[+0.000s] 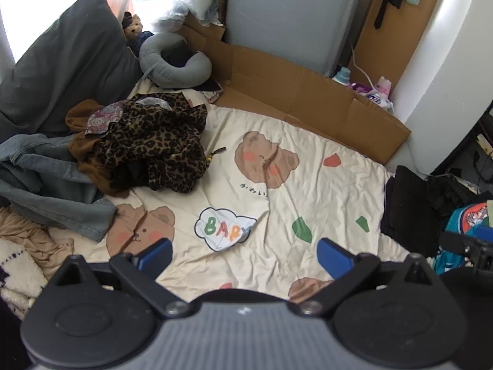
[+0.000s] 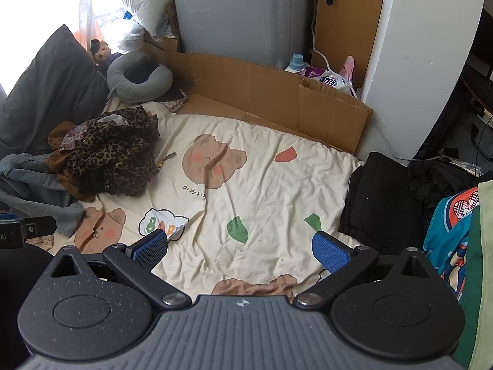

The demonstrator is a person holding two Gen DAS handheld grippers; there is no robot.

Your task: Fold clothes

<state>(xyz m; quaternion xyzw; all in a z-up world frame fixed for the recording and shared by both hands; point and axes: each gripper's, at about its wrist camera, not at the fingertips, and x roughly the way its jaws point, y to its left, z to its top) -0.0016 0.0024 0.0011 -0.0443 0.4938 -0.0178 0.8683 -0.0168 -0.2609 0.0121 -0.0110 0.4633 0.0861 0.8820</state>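
A heap of unfolded clothes lies at the left of the bed: a leopard-print garment (image 1: 157, 141) (image 2: 117, 151) on top of a brown one (image 1: 80, 151), with blue-grey denim (image 1: 52, 185) (image 2: 27, 178) beside it. A folded black garment (image 1: 406, 206) (image 2: 382, 197) lies at the bed's right edge. My left gripper (image 1: 245, 254) is open and empty above the cream bear-print sheet (image 1: 308, 185). My right gripper (image 2: 240, 246) is open and empty above the same sheet (image 2: 277, 185).
A dark grey pillow (image 1: 67, 71), a grey neck pillow (image 1: 175, 64) and a small teddy (image 1: 133, 27) sit at the head. Flattened cardboard (image 1: 308, 98) lines the far side before a grey cabinet (image 1: 289, 15). A colourful bag (image 2: 453, 231) stands at the right.
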